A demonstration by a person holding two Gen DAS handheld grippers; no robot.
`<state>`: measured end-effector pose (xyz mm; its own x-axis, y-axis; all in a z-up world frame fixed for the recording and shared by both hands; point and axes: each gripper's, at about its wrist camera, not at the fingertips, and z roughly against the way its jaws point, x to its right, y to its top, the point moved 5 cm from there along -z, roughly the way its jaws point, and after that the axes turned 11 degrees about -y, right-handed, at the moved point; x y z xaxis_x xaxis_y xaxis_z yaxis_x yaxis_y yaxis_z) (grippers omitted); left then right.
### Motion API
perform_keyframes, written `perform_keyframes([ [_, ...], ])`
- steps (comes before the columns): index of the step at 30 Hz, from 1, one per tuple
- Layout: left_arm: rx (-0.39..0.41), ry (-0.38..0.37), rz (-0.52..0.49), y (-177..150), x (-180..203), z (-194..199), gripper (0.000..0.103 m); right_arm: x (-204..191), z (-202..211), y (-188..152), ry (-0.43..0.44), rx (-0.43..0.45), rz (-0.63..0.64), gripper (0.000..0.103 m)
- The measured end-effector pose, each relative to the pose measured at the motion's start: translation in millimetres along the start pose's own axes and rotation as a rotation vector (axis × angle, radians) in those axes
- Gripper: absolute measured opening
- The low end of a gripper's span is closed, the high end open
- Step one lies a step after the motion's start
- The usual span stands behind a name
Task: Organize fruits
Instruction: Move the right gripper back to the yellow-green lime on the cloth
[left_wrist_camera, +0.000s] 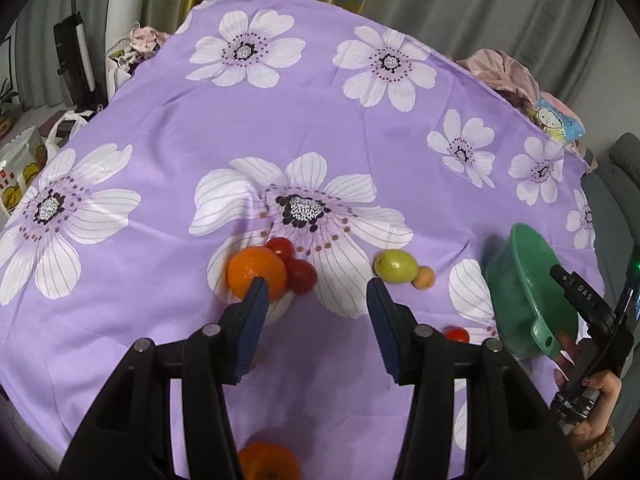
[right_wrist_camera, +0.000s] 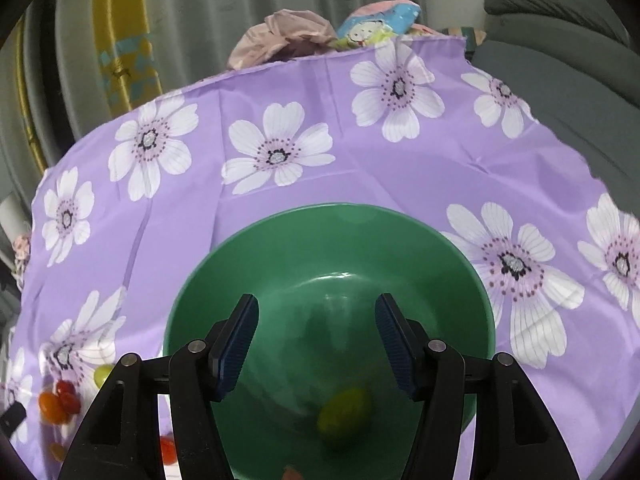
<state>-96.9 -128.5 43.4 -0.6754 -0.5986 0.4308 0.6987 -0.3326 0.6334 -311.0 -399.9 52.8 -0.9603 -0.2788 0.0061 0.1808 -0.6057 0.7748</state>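
**Fruit on flowered cloth, green bowl at the right**

Purple cloth (left_wrist_camera: 320, 128) printed with large white flowers covers the whole work surface; grey curtains hang behind it.

Left wrist view:
- Left gripper (left_wrist_camera: 316, 286): jaws parted moderately wide, nothing between the pads, held over bare cloth.
- Large orange (left_wrist_camera: 256, 272): just behind the left fingertip, touching two red tomatoes (left_wrist_camera: 298, 270) clustered at its right.
- Green fruit (left_wrist_camera: 394, 266): beyond the right fingertip, touching a small orange fruit (left_wrist_camera: 423, 277).
- Single red tomato (left_wrist_camera: 456, 334): partly hidden behind the right finger.
- Second orange (left_wrist_camera: 268, 464): at the bottom edge, under the gripper body.
- Green bowl (left_wrist_camera: 528, 280): far right, seen tilted, with a hand (left_wrist_camera: 592, 408) and the other gripper's body beside it.

Right wrist view:
- Right gripper (right_wrist_camera: 316, 308): jaws moderately apart, empty, poised over the green bowl (right_wrist_camera: 328, 240).
- Yellow-green fruit (right_wrist_camera: 344, 414): blurred, low inside the bowl.
- Fruit cluster (right_wrist_camera: 60, 402): far left on the cloth, well apart from the bowl.
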Motion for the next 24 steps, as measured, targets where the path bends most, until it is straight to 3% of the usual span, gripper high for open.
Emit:
perform_keyframes([
  [2, -0.01, -0.02, 0.015, -1.7, -0.8, 0.4, 0.05, 7.7, -0.3, -0.9, -0.054, -0.021, -0.014, 0.061],
  [7, -0.014, -0.027, 0.0, -2.7, -0.6, 4.0, 0.05, 4.7, 14.4, -5.5, 0.04, -0.083, 0.038, 0.061],
  [10, -0.023, -0.015, 0.006, -3.2, -4.2, 4.5, 0.053, -8.4, 26.8, -9.0, 0.059, -0.072, 0.118, 0.061],
  [18, -0.024, -0.003, 0.042, -2.4, -15.2, 5.7, 0.064, -28.0, 54.1, -10.1, -0.063, 0.011, 0.256, 0.074],
  [20, -0.038, 0.006, 0.055, -3.3, -18.7, 2.4, 0.065, -38.4, 61.8, -10.2, 0.012, 0.017, 0.252, 0.074],
  [24, -0.052, 0.032, 0.06, -3.6, -24.3, -0.9, 0.065, -67.4, 68.2, -18.1, 0.191, -0.055, 0.236, 0.075],
])
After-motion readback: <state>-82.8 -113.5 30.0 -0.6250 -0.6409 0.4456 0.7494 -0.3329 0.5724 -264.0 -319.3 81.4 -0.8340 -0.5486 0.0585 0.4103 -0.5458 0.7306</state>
